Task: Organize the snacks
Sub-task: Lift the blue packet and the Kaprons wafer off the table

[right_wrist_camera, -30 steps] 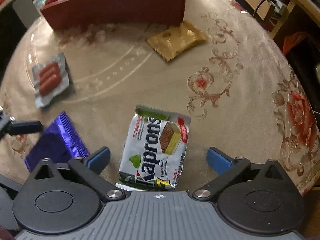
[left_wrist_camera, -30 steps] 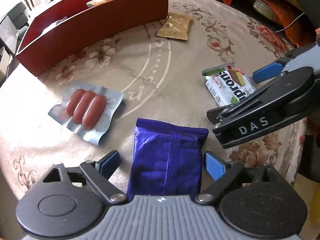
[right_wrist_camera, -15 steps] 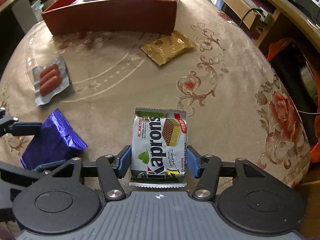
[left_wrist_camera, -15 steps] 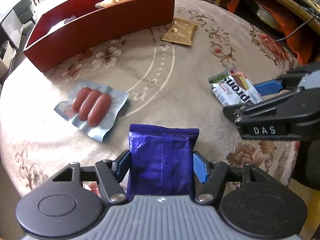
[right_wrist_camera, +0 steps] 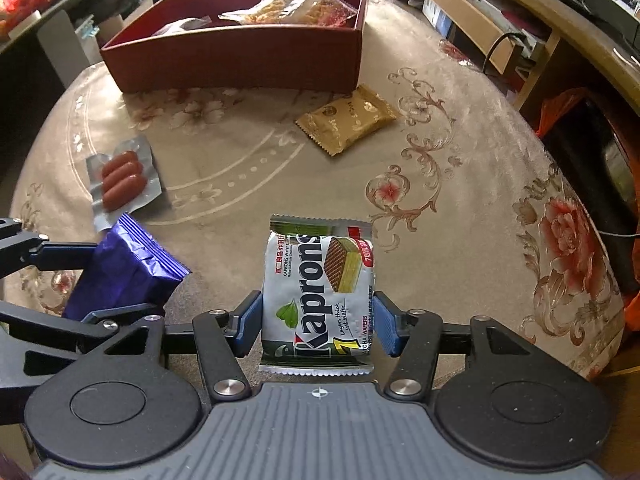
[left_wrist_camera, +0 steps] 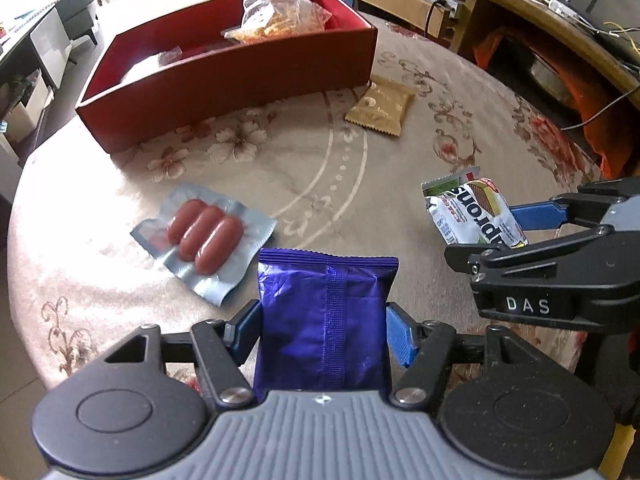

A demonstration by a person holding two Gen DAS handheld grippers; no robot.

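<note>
- Nearest, the left gripper [left_wrist_camera: 324, 328] is clenched on a purple foil packet [left_wrist_camera: 326, 320], its blue pads pressed to the packet's two long sides above the near edge of the round worktop [left_wrist_camera: 400, 168].
- Beside it, the right gripper [right_wrist_camera: 318, 326] grasps the Kaprons wafer pack [right_wrist_camera: 320, 292] the same way, a blue pad on each side, the pack upright in the picture and clear of the cloth.
- Just beyond the purple packet, toward the worktop's left edge, a vacuum pack of three sausages [left_wrist_camera: 204, 236] lies flat on the flowered tablecloth [right_wrist_camera: 440, 200].
- Farther in, past the middle of the worktop, a gold snack packet [right_wrist_camera: 346, 118] lies flat, just beside the near right corner of the red box.
- At the far edge of the worktop stands the red box [right_wrist_camera: 240, 60], open on top; inside it lie a clear bag of yellowish snacks [right_wrist_camera: 296, 6] toward its right end and a smaller clear wrapper [right_wrist_camera: 182, 26] toward its left.
</note>
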